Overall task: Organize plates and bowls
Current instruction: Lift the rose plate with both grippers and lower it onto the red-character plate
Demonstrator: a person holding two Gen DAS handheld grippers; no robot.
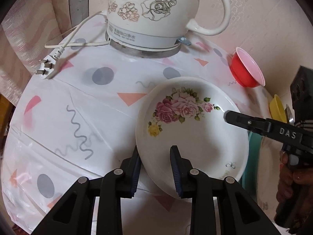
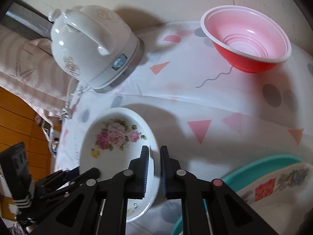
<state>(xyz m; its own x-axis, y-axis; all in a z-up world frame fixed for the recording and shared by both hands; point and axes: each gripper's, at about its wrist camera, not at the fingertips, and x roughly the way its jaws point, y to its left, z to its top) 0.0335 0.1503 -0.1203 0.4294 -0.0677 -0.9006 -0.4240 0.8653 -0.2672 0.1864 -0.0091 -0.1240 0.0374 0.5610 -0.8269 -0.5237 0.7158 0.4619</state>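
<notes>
A white deep plate with pink roses (image 1: pixel 187 129) sits on the patterned tablecloth; it also shows in the right wrist view (image 2: pixel 117 137). My left gripper (image 1: pixel 155 154) is open, its jaws straddling the plate's near left rim. My right gripper (image 2: pixel 154 154) has its jaws closed around the plate's right rim; it reaches in from the right in the left wrist view (image 1: pixel 227 115). A red plastic bowl with a pink inside (image 2: pixel 246 39) stands at the back right, also in the left wrist view (image 1: pixel 246 68).
A white ceramic kettle (image 1: pixel 156 13) on its base stands at the back, its cord and plug (image 1: pixel 46 68) lying left. A teal tray (image 2: pixel 260 166) holding a flowered plate (image 2: pixel 277 188) lies right. A yellow bowl (image 1: pixel 277 109) sits at the far right.
</notes>
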